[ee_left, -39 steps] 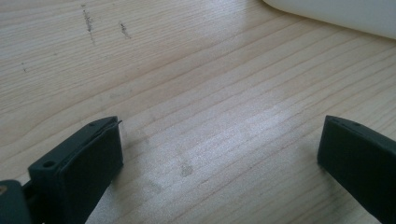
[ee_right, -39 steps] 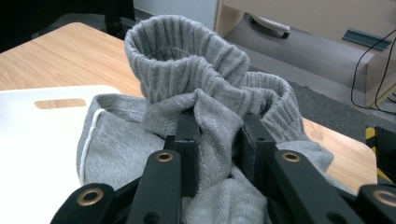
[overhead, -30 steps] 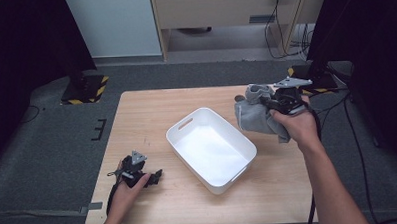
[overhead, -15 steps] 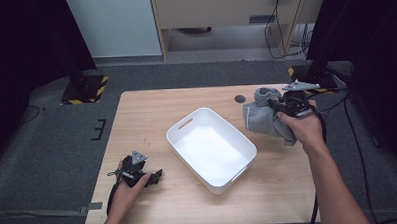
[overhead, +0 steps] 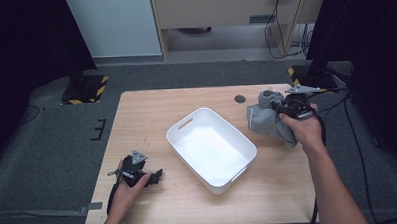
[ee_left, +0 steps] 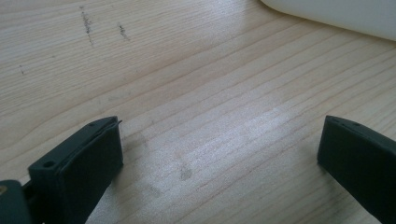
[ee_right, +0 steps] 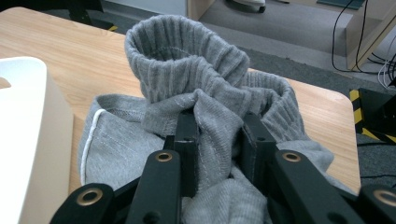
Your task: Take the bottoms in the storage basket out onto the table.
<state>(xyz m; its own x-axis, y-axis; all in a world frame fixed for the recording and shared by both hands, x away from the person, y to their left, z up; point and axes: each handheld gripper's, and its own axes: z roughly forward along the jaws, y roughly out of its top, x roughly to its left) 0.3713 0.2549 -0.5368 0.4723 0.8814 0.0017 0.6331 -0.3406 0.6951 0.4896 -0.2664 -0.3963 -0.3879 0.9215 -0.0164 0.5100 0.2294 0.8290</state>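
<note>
A grey knitted garment (overhead: 268, 120) with ribbed cuffs lies bunched at the table's right edge, beside the white plastic bin (overhead: 212, 147). My right gripper (overhead: 286, 109) is shut on a fold of it; in the right gripper view the grey garment (ee_right: 196, 88) is pinched between the two black jaws of the right gripper (ee_right: 218, 140), with a ribbed cuff standing up above them. My left gripper (overhead: 150, 177) rests low near the table's front left. In the left gripper view the left gripper (ee_left: 219, 149) stands open over bare wood, with nothing between its jaws.
The white bin's rim (ee_right: 28, 74) is close on the left of the held garment. A dark round hole (overhead: 240, 98) sits in the tabletop (overhead: 151, 113) near the back. Cables and yellow-black striped stand feet (overhead: 89, 89) lie on the floor beyond the table.
My right hand has moved the garment to the right and down, away from the bin's far corner toward the table's right edge. The left hand has stayed put.
</note>
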